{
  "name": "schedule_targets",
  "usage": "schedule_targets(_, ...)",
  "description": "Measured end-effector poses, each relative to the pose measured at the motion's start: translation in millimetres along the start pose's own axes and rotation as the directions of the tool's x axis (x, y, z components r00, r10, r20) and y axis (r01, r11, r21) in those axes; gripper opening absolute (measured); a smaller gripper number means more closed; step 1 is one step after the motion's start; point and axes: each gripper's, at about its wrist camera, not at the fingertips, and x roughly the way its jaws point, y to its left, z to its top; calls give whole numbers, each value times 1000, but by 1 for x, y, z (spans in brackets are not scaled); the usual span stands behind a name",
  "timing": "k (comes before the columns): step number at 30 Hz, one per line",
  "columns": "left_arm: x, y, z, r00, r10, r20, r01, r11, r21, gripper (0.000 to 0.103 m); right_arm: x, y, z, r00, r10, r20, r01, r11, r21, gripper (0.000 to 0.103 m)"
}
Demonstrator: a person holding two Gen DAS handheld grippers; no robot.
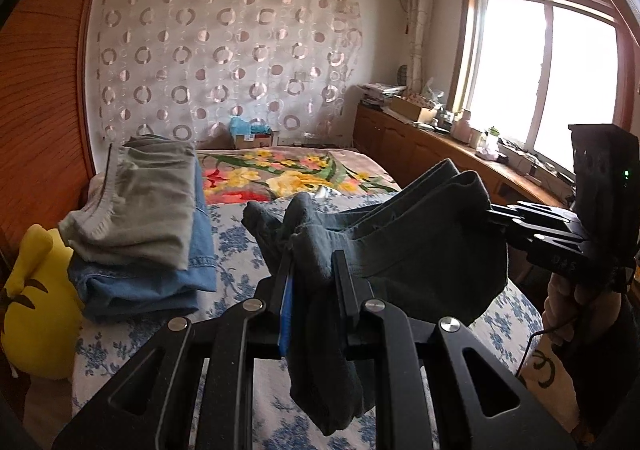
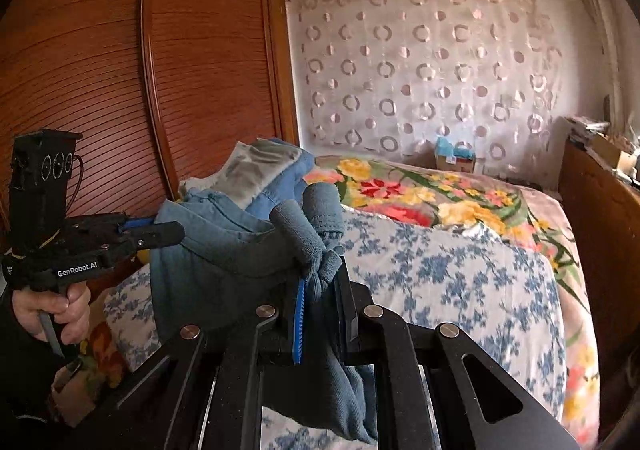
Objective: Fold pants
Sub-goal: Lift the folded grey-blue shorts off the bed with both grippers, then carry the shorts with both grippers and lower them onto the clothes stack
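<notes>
Dark blue-grey pants [image 1: 400, 250] hang in the air above the bed, stretched between both grippers. My left gripper [image 1: 314, 262] is shut on one bunched end of the pants, and cloth hangs down between its fingers. My right gripper [image 2: 320, 282] is shut on the other bunched end of the pants [image 2: 224, 250]. In the left wrist view the right gripper [image 1: 496, 215] shows at the right, its tips buried in the cloth. In the right wrist view the left gripper [image 2: 168, 232] shows at the left, clamped on the cloth.
A stack of folded clothes, grey [image 1: 144, 201] on blue denim [image 1: 160, 282], lies on the bed [image 1: 240, 250] at the left. A yellow plush toy [image 1: 36, 302] sits by the wooden wardrobe [image 2: 120, 69]. A floral blanket [image 1: 288, 173] covers the far end. A cluttered wooden counter [image 1: 460, 141] runs under the window.
</notes>
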Motion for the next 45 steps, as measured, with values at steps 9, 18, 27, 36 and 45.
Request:
schedule_targets(9, -1, 24, 34, 999, 37, 30, -37, 999, 4, 18, 23, -1, 40, 999, 26, 20, -25, 998, -50, 12)
schedule_targets(18, 1, 45, 55, 994, 90, 54, -91, 996, 17, 18, 58, 1, 73, 998, 43, 40, -39, 994, -104, 12)
schedule_targets(27, 2, 72, 65, 990, 121, 74, -121, 993, -4, 18, 93, -3, 89, 996, 76, 50, -68, 985, -156, 12)
schedule_targets(36, 12, 107, 70, 984, 154, 93, -149, 987, -51, 18, 143, -9, 115, 996, 80, 49, -67, 971, -228, 12)
schedule_targets(45, 22, 129, 56, 971, 212, 106, -201, 974, -106, 18, 212, -3, 144, 991, 127, 31, -112, 948, -299, 12)
